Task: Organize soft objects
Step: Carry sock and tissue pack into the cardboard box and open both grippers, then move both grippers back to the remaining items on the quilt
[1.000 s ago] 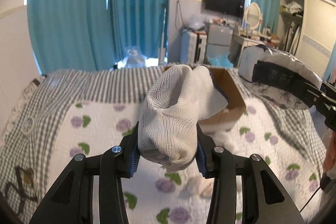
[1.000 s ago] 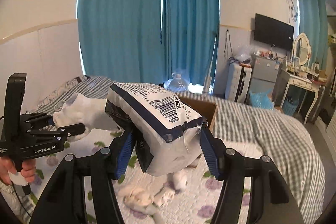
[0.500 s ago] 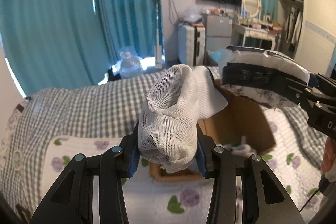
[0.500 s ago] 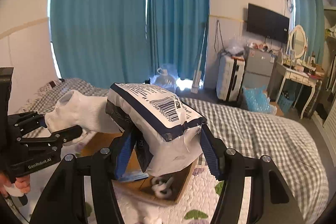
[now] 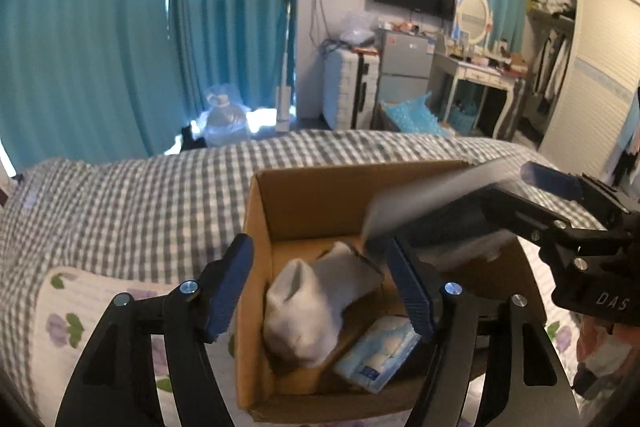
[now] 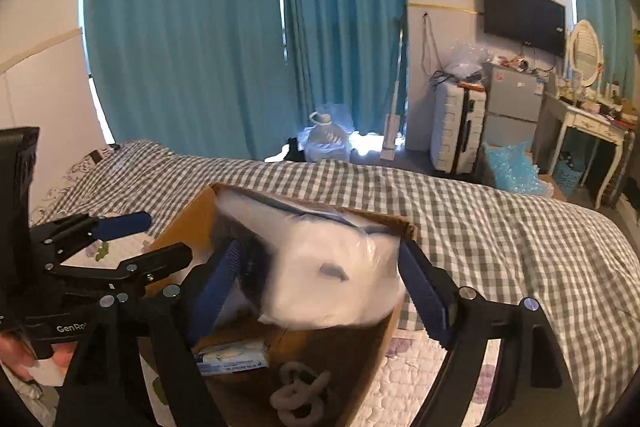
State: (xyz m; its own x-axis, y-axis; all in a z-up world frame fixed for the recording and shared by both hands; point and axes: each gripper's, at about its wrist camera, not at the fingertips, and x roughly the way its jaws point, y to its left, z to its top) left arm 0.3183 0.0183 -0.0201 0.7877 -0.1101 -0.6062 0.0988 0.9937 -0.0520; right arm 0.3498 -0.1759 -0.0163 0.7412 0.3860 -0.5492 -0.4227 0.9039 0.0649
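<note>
A brown cardboard box sits on the bed. My left gripper is open above it, and the white mesh sock lies loose inside the box. My right gripper is open over the box; the white plastic packet with dark edging is between its jaws, blurred, free of the pads. In the left wrist view the packet is a grey blur by the right gripper's fingers. A blue-white tissue pack and a knotted grey rope lie in the box.
The bed has a grey checked blanket and a white floral quilt. Teal curtains, a water jug, a suitcase and a dressing table stand beyond the bed.
Both grippers moved over the box and opened. The left let go of the sock, which now lies in the box. The right let go of the packet, which is dropping.
</note>
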